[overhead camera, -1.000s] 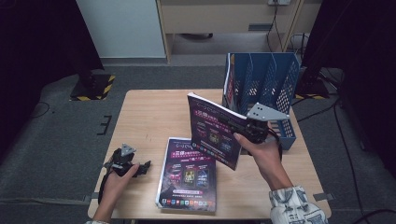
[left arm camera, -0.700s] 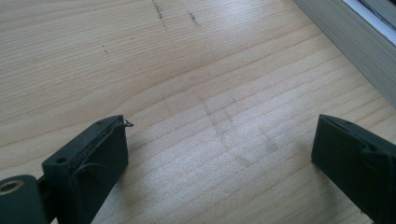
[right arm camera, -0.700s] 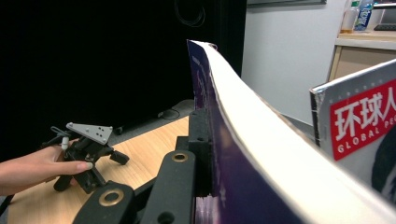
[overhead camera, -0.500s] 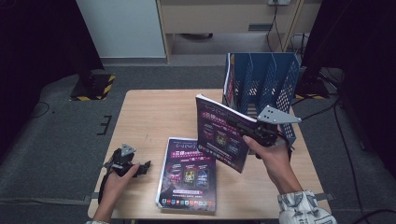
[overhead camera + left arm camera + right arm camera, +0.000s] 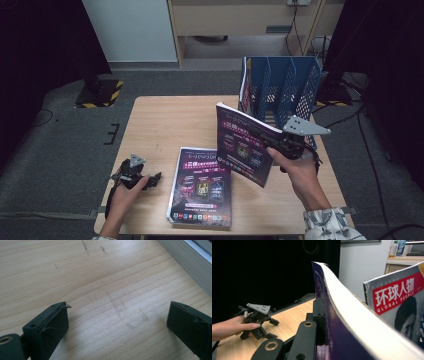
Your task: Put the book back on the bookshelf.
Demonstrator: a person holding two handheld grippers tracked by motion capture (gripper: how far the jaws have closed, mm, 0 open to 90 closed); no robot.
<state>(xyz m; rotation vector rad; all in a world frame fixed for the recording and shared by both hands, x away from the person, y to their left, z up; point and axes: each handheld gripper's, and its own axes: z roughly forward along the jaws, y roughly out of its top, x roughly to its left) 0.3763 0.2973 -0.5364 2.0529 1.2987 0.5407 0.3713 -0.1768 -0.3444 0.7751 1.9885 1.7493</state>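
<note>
My right gripper (image 5: 262, 137) is shut on the edge of a purple magazine (image 5: 243, 145) and holds it upright above the table, just in front of the blue file rack (image 5: 287, 87). In the right gripper view the held magazine (image 5: 342, 322) curves up between my jaws, close to a magazine with a red title (image 5: 398, 293) that stands in the rack. A second purple magazine (image 5: 202, 187) lies flat at the table's front. My left gripper (image 5: 154, 180) rests open on the table (image 5: 100, 285) left of it, and the flat magazine's edge (image 5: 186, 257) shows beyond the jaws.
The rack stands at the table's back right corner with one magazine (image 5: 243, 82) in its leftmost slot. Bare wood (image 5: 170, 125) spreads across the back left. In the right gripper view the left gripper (image 5: 258, 316) sits far off in a hand.
My right gripper has carried the purple magazine to the right, closer to the rack, and stood it more upright. The left gripper has stayed put.
</note>
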